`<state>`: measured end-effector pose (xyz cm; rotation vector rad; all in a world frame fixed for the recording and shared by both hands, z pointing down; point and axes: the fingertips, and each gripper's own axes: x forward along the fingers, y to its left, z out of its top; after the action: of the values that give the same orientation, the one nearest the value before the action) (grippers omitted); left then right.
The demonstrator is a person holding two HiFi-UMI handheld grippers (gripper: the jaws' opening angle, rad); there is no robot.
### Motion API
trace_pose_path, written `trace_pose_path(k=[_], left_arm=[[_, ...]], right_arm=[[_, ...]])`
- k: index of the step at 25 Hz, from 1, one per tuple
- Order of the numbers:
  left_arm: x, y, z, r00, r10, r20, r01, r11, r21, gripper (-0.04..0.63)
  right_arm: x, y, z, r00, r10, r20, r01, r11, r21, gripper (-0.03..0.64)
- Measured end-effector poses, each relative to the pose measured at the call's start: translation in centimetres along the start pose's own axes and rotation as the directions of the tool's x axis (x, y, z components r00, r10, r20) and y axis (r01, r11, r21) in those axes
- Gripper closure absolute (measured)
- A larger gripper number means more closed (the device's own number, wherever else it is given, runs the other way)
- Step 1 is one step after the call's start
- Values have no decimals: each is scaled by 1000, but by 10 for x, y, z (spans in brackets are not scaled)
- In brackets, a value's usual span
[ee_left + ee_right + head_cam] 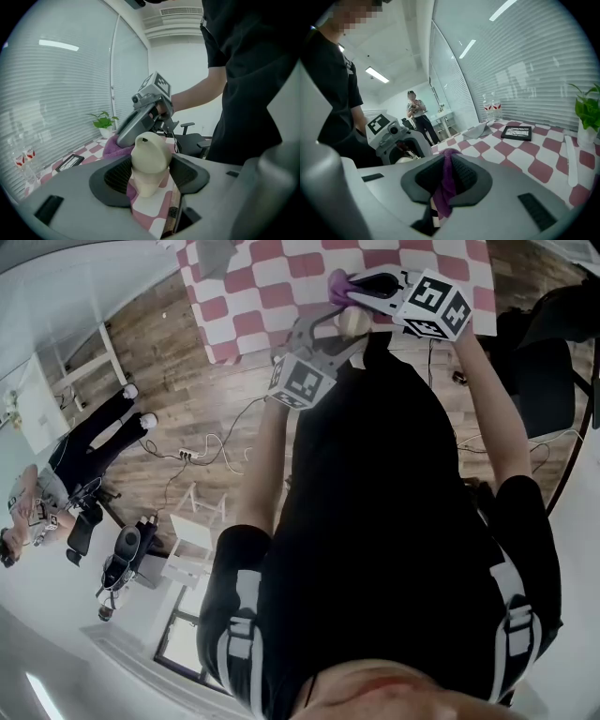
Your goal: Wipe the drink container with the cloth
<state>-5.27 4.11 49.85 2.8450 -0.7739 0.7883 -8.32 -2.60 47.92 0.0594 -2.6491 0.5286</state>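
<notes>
The cream drink container stands upright between the jaws of my left gripper, which is shut on its body. In the head view the container is held over the near table edge by the left gripper. My right gripper is shut on the purple cloth, which hangs down from its jaws. From the left gripper view, the right gripper hovers just behind the container's top with the cloth bunched under it. In the head view the right gripper carries the cloth beside the container.
A red-and-white checkered table lies ahead. On it are a potted plant, a black framed slab, a folded grey cloth and bottles. A person stands in the background. An office chair is nearby.
</notes>
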Motion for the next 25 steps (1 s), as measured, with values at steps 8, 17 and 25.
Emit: trace_pose_path(k=[8,17,25], left_arm=[[9,-14,5,999,-31,-40,35,994,106,322],[9,-15,6,999,-34,-36,38,993,114,322],[9,-15,7,999,-11,-32,14,994,106,322]], right_arm=[[5,0,-4,995,73,-65,-76,996,-39,561],[38,-31,-61,982,87,-167,-74,994,80,561],[45,-69,-109,967,-24,-254,39,998,55,561]])
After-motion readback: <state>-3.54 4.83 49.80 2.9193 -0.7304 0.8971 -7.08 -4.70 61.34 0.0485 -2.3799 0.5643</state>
